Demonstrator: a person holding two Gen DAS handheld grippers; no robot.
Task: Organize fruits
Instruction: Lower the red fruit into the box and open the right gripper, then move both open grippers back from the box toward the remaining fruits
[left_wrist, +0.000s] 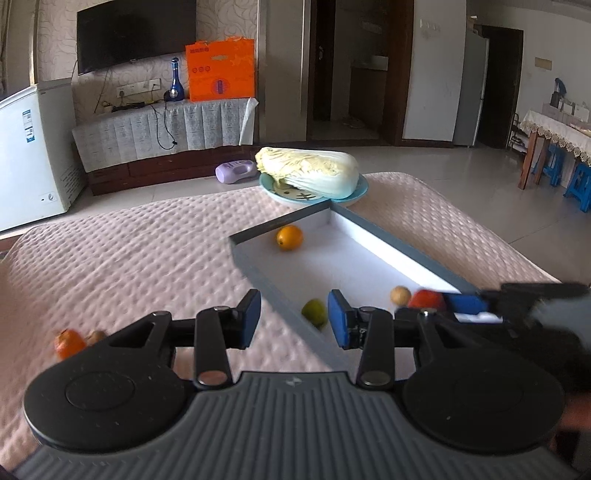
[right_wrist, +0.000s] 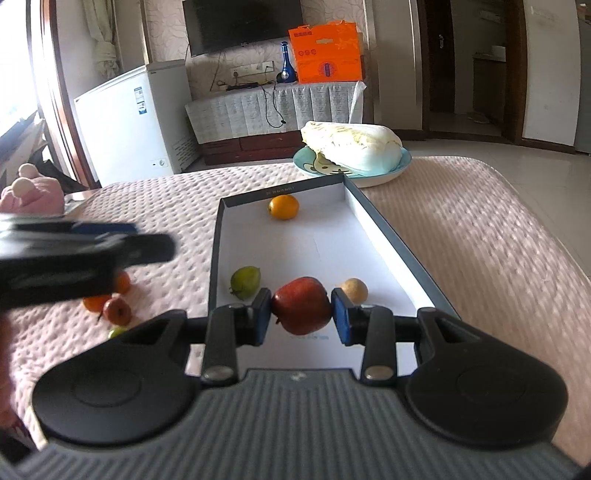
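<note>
- Right gripper: both blue pads pressed against the sides of a red apple, held fast over the near end of the grey-walled box.
- Left gripper: fingers stood wide apart with nothing between them, over the box's left wall near its near corner.
- Inside the box: green fruit close to the left wall, just left of the apple; small tan fruit just right of the apple; orange at the far end.
- Left of the box, on the pink quilted cover: an orange fruit, a small red fruit touching it, a green one nearer. The blurred left gripper partly blocked this group in the right wrist view.
- Beyond the box's far end: Chinese cabbage lying on a light blue plate, the plate just beside the box's far corner.
</note>
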